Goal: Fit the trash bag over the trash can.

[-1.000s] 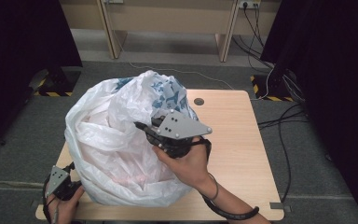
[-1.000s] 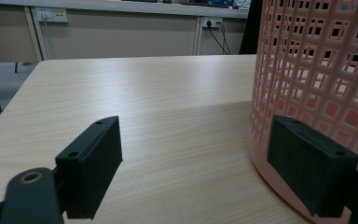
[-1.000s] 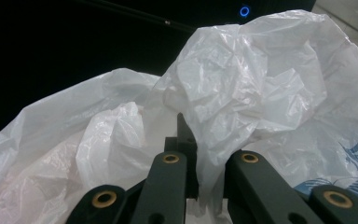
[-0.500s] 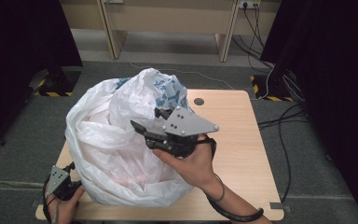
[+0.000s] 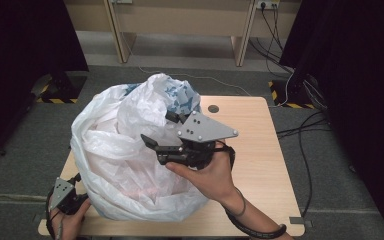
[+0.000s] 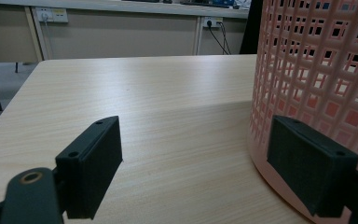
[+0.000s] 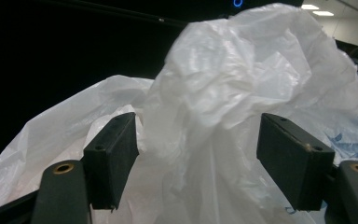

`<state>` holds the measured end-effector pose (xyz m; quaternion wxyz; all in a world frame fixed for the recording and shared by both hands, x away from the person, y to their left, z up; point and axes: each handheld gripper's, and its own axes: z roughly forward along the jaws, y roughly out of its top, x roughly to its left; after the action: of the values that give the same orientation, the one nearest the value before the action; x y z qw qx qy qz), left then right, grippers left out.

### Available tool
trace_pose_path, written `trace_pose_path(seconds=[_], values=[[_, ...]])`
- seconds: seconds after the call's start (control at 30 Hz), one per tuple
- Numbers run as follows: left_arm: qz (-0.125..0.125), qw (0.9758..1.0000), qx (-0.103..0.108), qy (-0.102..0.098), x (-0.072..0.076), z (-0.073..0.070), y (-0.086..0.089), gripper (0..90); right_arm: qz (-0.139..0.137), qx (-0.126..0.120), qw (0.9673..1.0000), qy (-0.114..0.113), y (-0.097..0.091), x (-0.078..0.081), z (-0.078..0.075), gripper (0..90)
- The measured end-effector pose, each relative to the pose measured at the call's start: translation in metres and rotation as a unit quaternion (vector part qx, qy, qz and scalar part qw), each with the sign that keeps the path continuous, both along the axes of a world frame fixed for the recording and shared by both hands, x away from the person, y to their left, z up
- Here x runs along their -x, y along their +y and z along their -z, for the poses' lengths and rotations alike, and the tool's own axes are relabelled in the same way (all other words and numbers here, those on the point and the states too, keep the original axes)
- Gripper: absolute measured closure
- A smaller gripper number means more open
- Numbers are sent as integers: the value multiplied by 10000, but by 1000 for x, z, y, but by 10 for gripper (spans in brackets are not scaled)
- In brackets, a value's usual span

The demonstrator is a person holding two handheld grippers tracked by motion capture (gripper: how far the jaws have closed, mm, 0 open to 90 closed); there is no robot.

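A big white plastic bag (image 5: 125, 150) drapes over a pink lattice basket (image 6: 317, 70) on the wooden table (image 5: 260, 150). Blue-printed plastic (image 5: 180, 97) shows at the bag's top. My right gripper (image 5: 157, 128), held in a hand at mid table, points left at the bag. Its jaws have just been opening, and a crumpled fold of the bag (image 7: 214, 93) stands loose between them in the right gripper view (image 7: 198, 161), with neither pad pressing on it. My left gripper (image 5: 66, 196) rests at the table's near left corner by the bag's base. It is open (image 6: 196, 168), with one pad close beside the basket wall.
A round cable hole (image 5: 213, 108) lies in the table's far side. Bare tabletop (image 6: 144, 93) stretches left of the basket. Cables (image 5: 300, 130) trail on the floor at the right, and desk legs (image 5: 240, 45) stand behind.
The right gripper's jaws, shut on a fold of the bag a second ago, have spread wide and let it go. The left gripper has stayed put.
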<state>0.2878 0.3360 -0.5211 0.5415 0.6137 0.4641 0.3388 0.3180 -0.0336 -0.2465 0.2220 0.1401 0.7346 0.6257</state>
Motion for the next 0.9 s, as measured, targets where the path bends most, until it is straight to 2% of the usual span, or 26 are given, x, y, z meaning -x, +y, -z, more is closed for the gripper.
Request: trace_pose_path(seconds=[0.27,0.63,0.9], values=[[2,10000,-21,9,0,0,0,174,6,-96,9999,74,-6,0,1,237],[7,10000,-23,9,0,0,0,174,78,-281,9994,-178,-15,5,-14,232],[8,10000,-25,4,0,0,0,174,66,-351,9988,-345,-16,7,-25,274]])
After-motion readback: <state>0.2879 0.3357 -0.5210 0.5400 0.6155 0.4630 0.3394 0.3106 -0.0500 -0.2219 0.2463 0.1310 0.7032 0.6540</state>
